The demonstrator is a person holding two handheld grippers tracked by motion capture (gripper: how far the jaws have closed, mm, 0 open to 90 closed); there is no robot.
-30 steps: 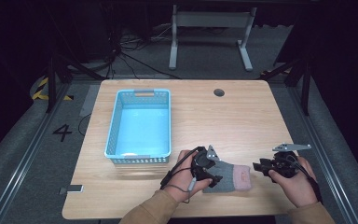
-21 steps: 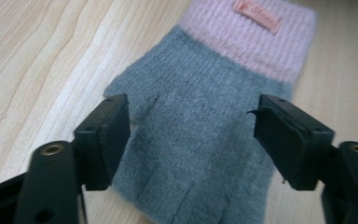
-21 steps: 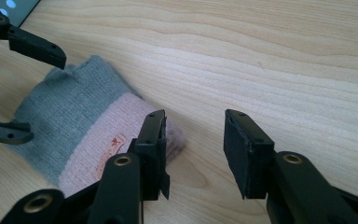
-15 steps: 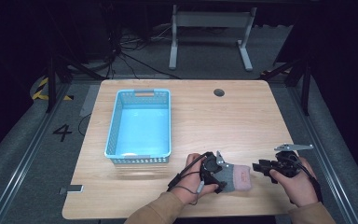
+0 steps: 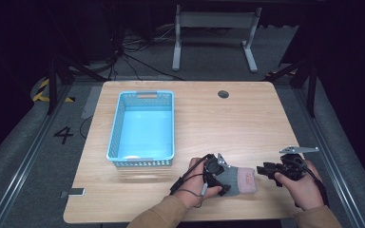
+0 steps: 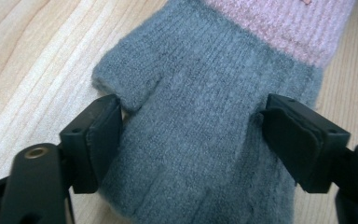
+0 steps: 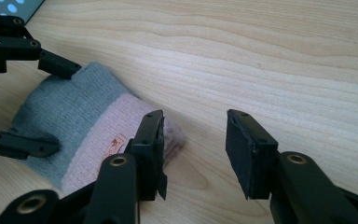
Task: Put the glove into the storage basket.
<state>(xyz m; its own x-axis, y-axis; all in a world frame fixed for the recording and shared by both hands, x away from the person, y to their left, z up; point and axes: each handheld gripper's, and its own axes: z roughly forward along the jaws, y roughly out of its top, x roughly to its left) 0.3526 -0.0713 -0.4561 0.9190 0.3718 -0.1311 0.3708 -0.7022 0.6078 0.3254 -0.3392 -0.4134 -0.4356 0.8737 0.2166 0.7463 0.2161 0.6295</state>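
Mitten [image 5: 237, 179] flat on table [image 5: 247, 123], fingertip end hidden beneath left hand-held gripper [image 5: 217, 175]. Long axis across table, pink cuff [image 5: 248, 180] toward right hand-held gripper [image 5: 268, 170]. Both released, left straddling mitten, having just opened.

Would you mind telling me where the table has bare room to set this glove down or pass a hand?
Bare wood runs from the blue basket to the table's right edge, including around the cable hole. A narrow strip lies left of the basket. The front edge is crowded: the left gripper straddles the glove, the right gripper beside its pink cuff.
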